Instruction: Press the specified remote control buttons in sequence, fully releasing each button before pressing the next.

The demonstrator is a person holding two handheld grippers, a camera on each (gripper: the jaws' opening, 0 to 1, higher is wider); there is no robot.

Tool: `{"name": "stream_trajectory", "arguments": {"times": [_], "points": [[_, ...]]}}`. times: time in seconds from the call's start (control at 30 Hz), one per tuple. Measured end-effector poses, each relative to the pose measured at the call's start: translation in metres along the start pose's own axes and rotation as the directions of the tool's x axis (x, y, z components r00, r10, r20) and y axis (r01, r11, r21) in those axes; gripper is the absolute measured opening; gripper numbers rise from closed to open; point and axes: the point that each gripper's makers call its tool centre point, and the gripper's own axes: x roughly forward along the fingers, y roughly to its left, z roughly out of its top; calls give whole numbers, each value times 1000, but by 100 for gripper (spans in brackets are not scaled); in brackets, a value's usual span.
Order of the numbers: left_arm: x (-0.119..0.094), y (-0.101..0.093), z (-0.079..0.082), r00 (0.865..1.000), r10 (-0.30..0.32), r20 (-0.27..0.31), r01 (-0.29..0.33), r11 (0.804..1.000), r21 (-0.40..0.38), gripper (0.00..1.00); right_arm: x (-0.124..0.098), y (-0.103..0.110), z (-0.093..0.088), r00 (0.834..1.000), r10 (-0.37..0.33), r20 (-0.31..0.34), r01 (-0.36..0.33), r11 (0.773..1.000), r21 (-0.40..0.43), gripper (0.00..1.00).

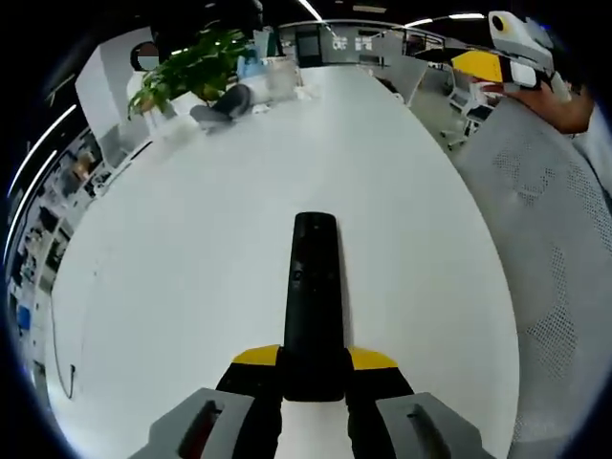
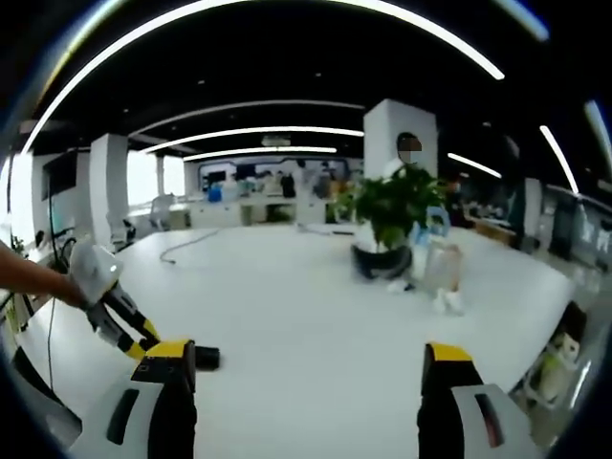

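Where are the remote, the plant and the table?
remote (image 1: 313, 306), left gripper view, middle of its black body, near end held between the left gripper's jaws.
plant (image 2: 394, 206), right gripper view, on its green leaves.
table (image 1: 191, 268), left gripper view, bare white top left of the remote.

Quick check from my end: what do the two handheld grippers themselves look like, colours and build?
The left gripper has black jaws with yellow tips and grey housings behind with dark slots showing red. The right gripper has the same black jaws with yellow caps and grey housings with dark slots. In the left gripper view the right gripper appears as a white and yellow body with black trim.
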Motion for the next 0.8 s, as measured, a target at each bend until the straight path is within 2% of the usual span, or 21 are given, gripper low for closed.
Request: {"name": "stream_trajectory", "arguments": {"times": [0.23,0.53,0.8], "points": [[3,24,3,1000,11,-9,-11,1000,12,23,0,0,-2,1000,-1,-12,1,1000,-10,97],[3,69,6,998,59,-21,-58,997,44,23,1,-1,-5,1000,-6,-25,5,1000,-20,97],[8,101,11,997,75,-34,-73,995,65,23,1,-3,-5,1000,-14,-26,13,1000,-19,95]]}}
